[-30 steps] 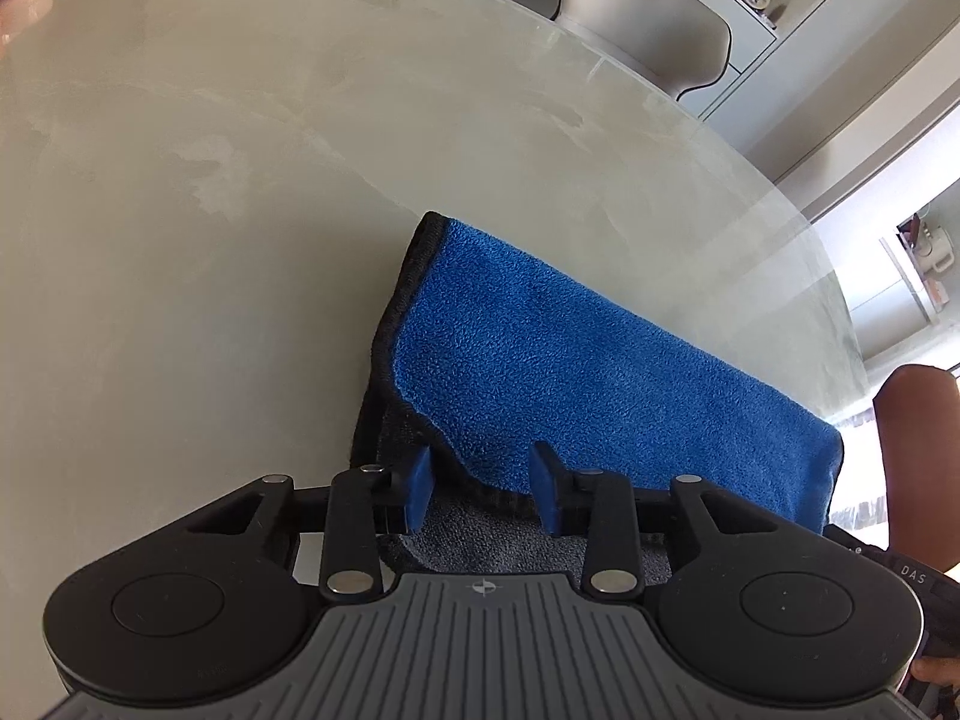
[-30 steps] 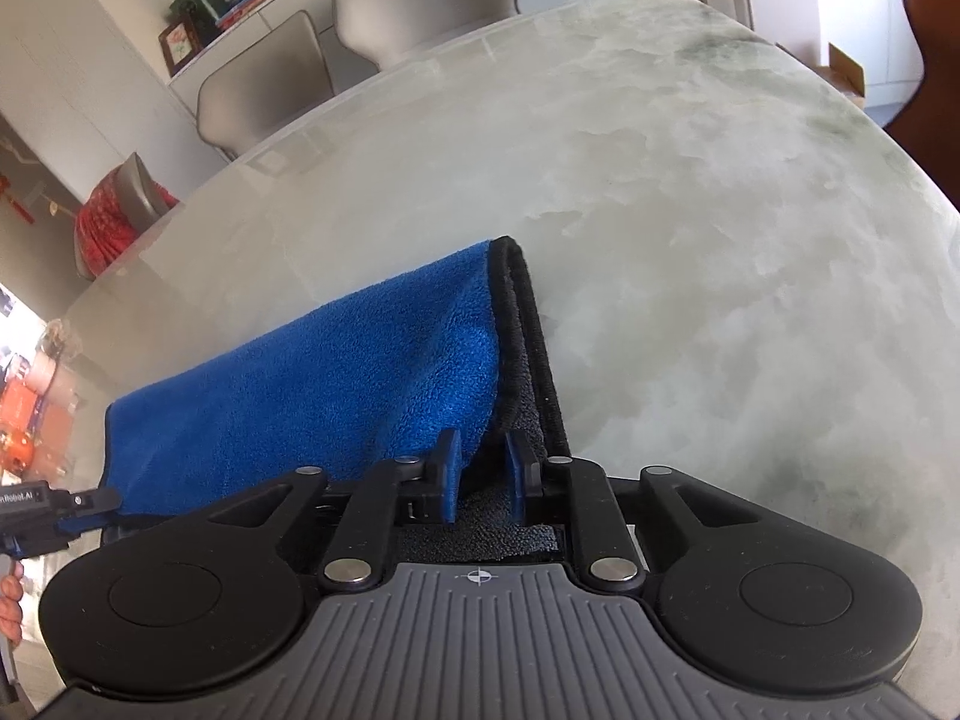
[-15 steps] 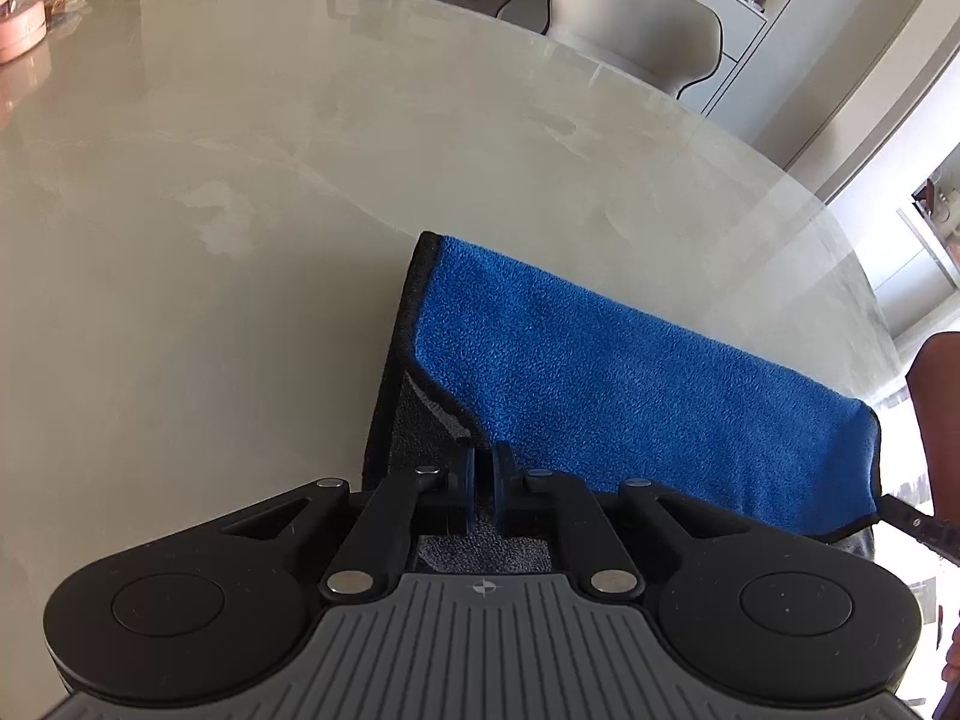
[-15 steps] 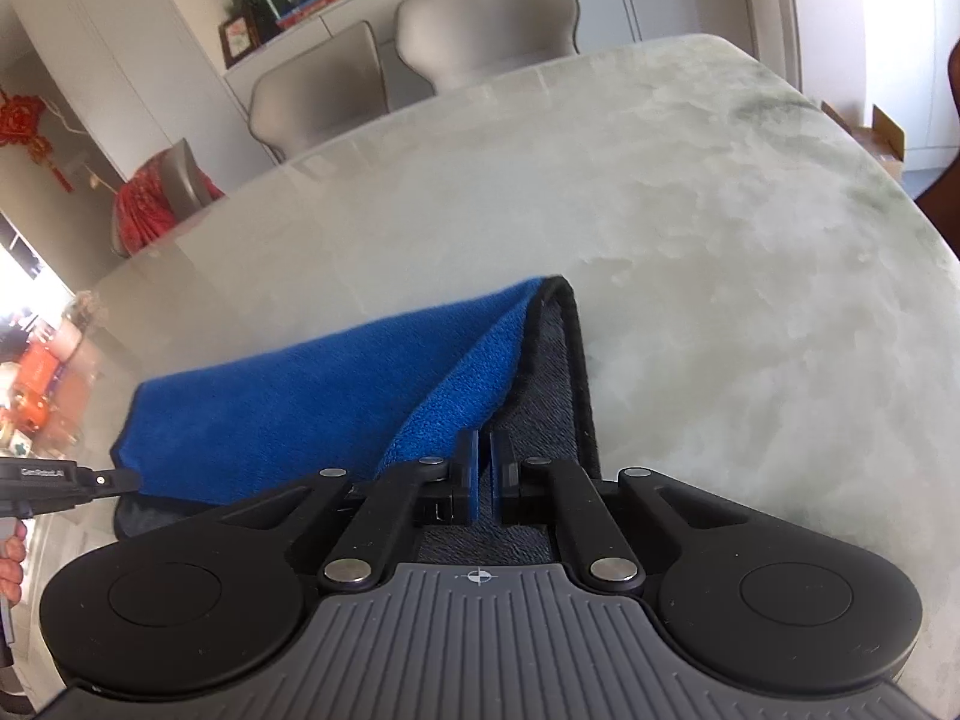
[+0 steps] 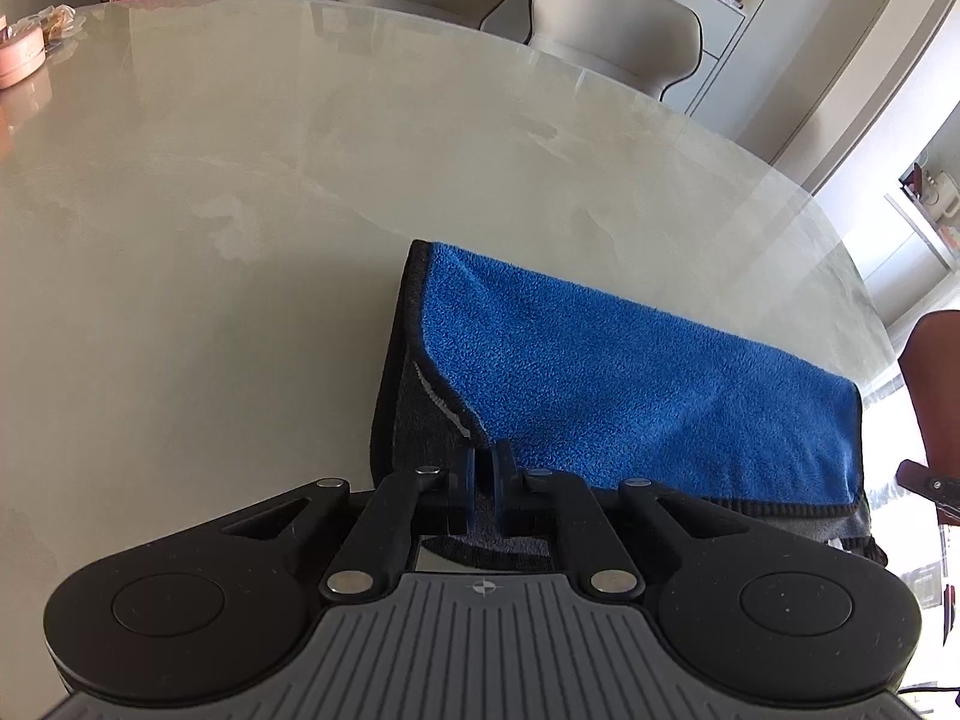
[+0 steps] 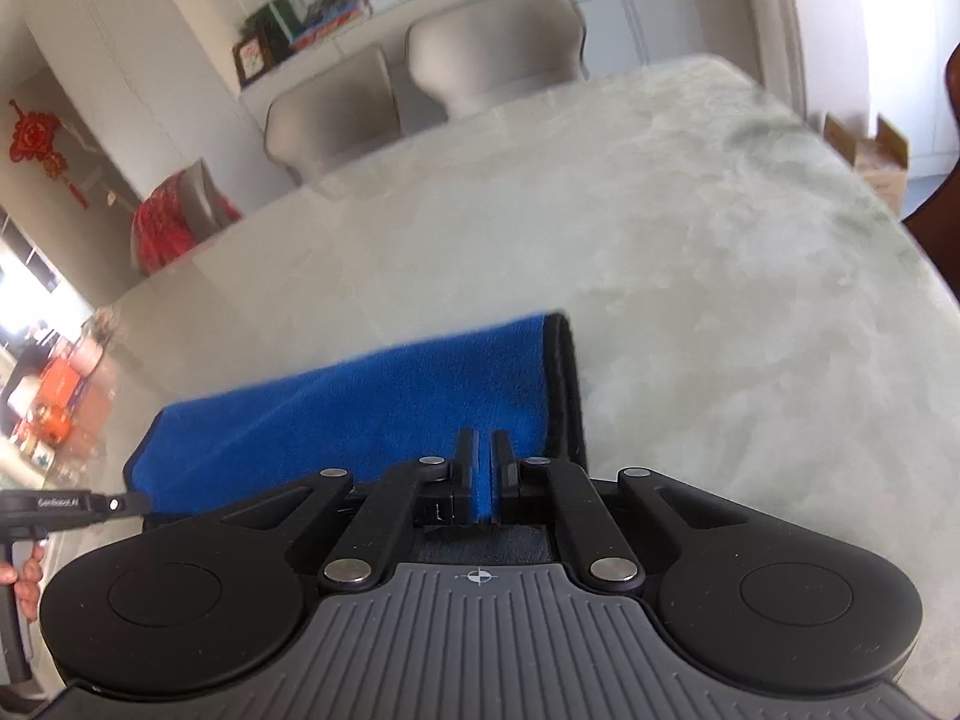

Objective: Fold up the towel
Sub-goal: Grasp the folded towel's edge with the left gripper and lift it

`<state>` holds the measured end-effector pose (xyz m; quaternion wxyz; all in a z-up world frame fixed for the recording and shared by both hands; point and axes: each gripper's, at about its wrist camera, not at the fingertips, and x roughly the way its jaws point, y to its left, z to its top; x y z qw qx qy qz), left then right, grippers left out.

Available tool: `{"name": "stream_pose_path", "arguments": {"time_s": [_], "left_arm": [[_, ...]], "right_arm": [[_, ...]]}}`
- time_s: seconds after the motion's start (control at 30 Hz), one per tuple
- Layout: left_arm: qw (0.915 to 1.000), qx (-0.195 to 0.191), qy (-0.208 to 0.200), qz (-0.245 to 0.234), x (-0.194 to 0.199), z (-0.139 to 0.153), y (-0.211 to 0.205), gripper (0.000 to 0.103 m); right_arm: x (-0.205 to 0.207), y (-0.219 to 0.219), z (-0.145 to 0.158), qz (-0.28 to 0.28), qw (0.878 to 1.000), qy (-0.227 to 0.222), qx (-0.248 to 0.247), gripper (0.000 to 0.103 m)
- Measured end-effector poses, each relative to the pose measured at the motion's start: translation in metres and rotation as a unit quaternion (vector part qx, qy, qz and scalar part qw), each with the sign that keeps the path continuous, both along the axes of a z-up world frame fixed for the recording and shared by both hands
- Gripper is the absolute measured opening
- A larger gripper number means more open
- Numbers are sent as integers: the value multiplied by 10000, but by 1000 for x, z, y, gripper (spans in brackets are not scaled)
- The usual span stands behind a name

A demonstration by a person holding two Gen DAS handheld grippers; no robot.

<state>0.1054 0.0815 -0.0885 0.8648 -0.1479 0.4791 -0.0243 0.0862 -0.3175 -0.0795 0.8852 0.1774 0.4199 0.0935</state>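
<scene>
Room: pale walls and cabinets stood behind the table, with shelves of small items.
Table: a glossy, cream marbled top filled most of both views.
Pink tin: it sat at the far left edge of the table in the left wrist view.
Red cloth: it was draped over a chair at the table's far left side in the right wrist view.
Chairs: beige padded chairs stood along the far edge.
Towel: it lay on the table near the front edge, blue face up, folded over so a dark grey underside and black hem showed along its left end.
Left gripper: its jaws were nearly closed, pinching the lifted blue corner edge of the towel above the grey layer.
Right gripper: its jaws were nearly closed on the blue layer at the towel's near right corner, beside the black hem.
Brown chair back: it rose just beyond the table's right edge.
</scene>
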Motion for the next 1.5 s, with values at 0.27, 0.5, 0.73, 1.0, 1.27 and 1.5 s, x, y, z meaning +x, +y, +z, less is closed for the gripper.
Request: {"name": "stream_pose_path", "arguments": {"time_s": [0.27, 0.5, 0.73, 1.0, 1.27, 1.5], "left_arm": [[9998, -80, 160, 133, 14, -11, 3, 10], [9993, -198, 222, 209, 20, -15, 10, 14], [9990, -289, 224, 264, 24, -18, 10, 15], [9995, -205, 1, 228, 21, -14, 6, 9], [9995, -153, -225, 185, 10, 3, 5, 8], [9997, -95, -179, 166, -4, 2, 2, 8]], "right_arm": [[8, 9, -28, -70, 9992, 294, -244, 17], [6, 12, -26, -167, 9983, 212, -522, 27], [5, 31, -25, 63, 9949, 40, -1011, 33], [0, 31, -12, 301, 9952, -350, -864, 10], [-3, 15, 9, 195, 9978, -467, -433, 10], [-7, 8, 6, 234, 9986, -271, -402, 10]]}}
